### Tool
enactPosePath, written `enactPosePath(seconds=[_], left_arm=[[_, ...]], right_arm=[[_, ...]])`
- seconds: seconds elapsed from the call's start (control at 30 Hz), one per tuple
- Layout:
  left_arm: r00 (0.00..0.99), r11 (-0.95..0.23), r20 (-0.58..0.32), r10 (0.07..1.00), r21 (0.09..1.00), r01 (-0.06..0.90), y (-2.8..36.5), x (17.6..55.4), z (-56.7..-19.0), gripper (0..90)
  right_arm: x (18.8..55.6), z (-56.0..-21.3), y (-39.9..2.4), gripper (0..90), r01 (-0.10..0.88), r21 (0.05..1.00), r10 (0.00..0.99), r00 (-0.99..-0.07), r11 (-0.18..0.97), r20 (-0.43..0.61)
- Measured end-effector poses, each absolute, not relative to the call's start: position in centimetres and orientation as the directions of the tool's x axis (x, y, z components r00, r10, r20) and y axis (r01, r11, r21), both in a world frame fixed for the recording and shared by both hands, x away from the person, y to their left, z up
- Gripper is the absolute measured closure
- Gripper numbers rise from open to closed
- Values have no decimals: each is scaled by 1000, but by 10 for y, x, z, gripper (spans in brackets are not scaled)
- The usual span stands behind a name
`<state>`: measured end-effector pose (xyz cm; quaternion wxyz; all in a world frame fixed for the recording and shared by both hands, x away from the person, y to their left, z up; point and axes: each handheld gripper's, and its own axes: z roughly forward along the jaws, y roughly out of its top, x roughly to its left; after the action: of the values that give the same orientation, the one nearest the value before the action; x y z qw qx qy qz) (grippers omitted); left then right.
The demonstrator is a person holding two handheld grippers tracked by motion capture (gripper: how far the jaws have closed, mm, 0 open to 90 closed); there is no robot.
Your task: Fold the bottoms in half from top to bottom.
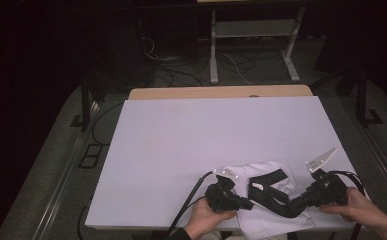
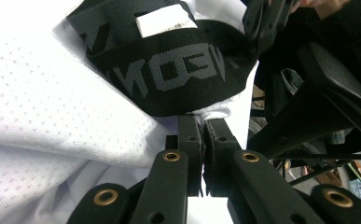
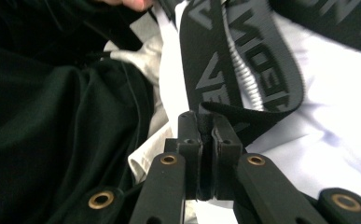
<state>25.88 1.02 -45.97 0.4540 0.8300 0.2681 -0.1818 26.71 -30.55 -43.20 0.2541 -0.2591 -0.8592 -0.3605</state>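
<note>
white mesh underwear (image 1: 276,200), black waistband (image 1: 268,187) lying crosswise, both grippers clamped

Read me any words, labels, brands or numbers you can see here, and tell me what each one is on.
"AEBON", as best it reads: large grey block letters repeated along the black waistband of the white garment, upside down in the left gripper view and partly cut off by folds.
White tag on the waistband: print too small and washed out to read.
No numbers or signs elsewhere can be read.
</note>
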Motion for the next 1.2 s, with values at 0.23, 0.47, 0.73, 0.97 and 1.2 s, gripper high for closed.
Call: enactPosePath(seconds=[0.23, 0.47, 0.73, 0.97, 1.2], left_arm=[[792, -449, -544, 277, 655, 608, 10, 258, -459, 853], [802, -460, -535, 266, 661, 593, 10, 258, -459, 853], [831, -494, -497, 251, 672, 551, 8, 256, -456, 824], [840, -513, -499, 214, 674, 531, 9, 255, -455, 700], [841, -513, -503, 200, 677, 527, 9, 254, -454, 593]], right_arm=[[260, -434, -301, 736, 602, 458, 263, -749, 654, 608], [267, -416, -310, 499, 623, 522, 297, -761, 582, 577], [304, -406, -324, 500, 722, 569, 490, -689, 394, 534], [331, -424, -316, 550, 780, 494, 602, -617, 383, 507], [343, -435, -304, 567, 790, 453, 636, -607, 414, 477]])
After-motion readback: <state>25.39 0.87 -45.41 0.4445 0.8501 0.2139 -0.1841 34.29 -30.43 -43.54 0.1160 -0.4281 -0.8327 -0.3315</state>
